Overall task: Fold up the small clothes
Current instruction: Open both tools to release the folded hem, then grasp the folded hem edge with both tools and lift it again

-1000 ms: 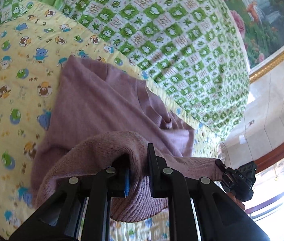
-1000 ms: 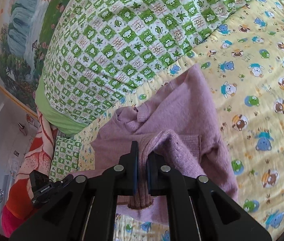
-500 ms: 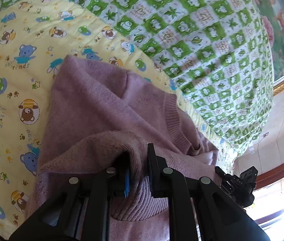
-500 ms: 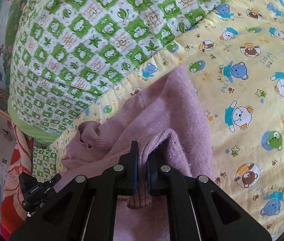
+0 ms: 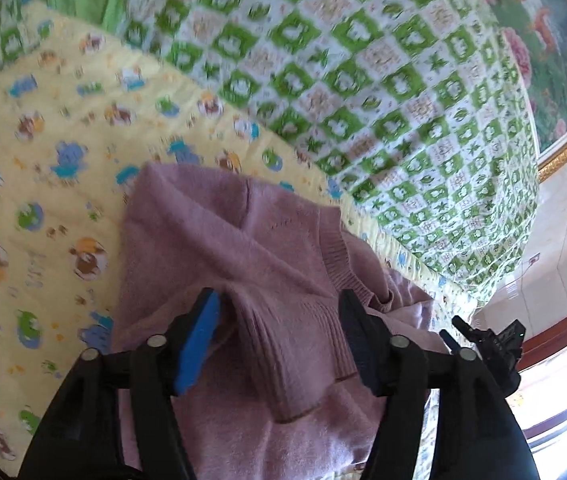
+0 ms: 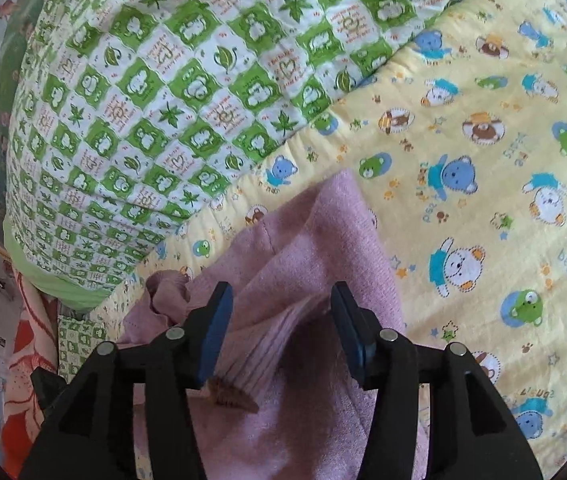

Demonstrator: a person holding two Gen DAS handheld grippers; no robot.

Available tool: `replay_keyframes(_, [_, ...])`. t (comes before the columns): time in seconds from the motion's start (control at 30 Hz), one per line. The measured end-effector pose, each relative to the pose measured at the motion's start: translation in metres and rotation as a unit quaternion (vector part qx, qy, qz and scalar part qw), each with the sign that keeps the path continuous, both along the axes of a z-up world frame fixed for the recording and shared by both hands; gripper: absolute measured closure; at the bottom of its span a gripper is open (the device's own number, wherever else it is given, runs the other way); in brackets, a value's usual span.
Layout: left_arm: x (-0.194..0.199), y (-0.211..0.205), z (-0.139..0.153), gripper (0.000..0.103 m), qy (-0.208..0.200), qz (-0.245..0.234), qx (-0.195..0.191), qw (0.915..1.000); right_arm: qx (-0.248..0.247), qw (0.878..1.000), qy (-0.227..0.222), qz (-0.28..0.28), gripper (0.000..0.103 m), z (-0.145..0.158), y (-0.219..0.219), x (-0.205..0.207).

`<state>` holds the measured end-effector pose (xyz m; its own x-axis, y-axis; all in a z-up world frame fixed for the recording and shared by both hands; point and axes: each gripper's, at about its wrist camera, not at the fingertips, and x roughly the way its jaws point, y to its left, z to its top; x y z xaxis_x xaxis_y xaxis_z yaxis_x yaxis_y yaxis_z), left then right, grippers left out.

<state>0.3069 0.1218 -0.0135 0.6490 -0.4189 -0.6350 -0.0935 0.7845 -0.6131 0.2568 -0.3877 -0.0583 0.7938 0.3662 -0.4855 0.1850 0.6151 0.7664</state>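
Observation:
A small mauve knitted sweater (image 5: 219, 240) lies folded over itself on a yellow bear-print sheet (image 5: 43, 160). My left gripper (image 5: 279, 300) is open, its jaws wide apart on either side of the ribbed hem (image 5: 283, 344), which rests loose between them. In the right wrist view the sweater (image 6: 323, 240) lies on the same sheet (image 6: 483, 160). My right gripper (image 6: 279, 296) is open too, with the ribbed hem edge (image 6: 259, 344) lying slack between its blue-padded fingers (image 6: 215, 320). The right gripper's body (image 5: 491, 340) shows at the lower right of the left wrist view.
A green-and-white checked quilt (image 5: 363, 80) is heaped just beyond the sweater, also in the right wrist view (image 6: 163, 80). A framed flower painting (image 5: 543, 40) hangs behind. A window with a red-brown frame (image 5: 555, 380) is at the right. Orange patterned cloth (image 6: 23, 360) lies at the left.
Both grippers have opened and let go of the sweater's hem, which now lies folded onto the upper part of the sweater. Both had moved forward and down toward the collar.

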Motion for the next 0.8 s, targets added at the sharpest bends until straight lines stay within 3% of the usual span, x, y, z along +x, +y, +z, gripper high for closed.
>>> replay_keyframes(0.13, [-0.024,0.004,0.016,0.038,-0.021,-0.021,-0.001,0.9996,-0.014,1.0,-0.024,0.001,0.05,0.016,-0.001,-0.016])
replay_keyframes(0.27, [-0.052,-0.035,0.007,0.038,-0.008,-0.114,0.011,0.9934,-0.043,0.996,-0.071,0.043,0.05,0.03,0.023,-0.044])
replay_keyframes(0.33, [-0.062,-0.065,-0.015,0.039,0.018,-0.163,0.027,0.9862,-0.056,0.989,-0.088,0.102,0.051,0.029,0.053,-0.057])
replay_keyframes(0.43, [-0.061,-0.094,-0.043,0.04,0.049,-0.195,0.053,0.9781,-0.107,0.971,-0.066,0.203,0.059,0.011,0.112,-0.059])
replay_keyframes(0.5, [-0.049,-0.108,-0.059,0.042,0.063,-0.205,0.082,0.9734,-0.128,0.96,-0.051,0.246,0.065,-0.003,0.138,-0.053])
replay_keyframes(0.6, [-0.028,-0.113,-0.066,0.043,0.061,-0.212,0.104,0.9698,-0.165,0.947,-0.042,0.271,0.065,-0.017,0.158,-0.032])
replay_keyframes(0.8, [0.027,-0.084,-0.044,0.047,0.033,-0.187,0.129,0.9732,-0.214,0.943,-0.044,0.249,0.069,-0.016,0.14,0.019])
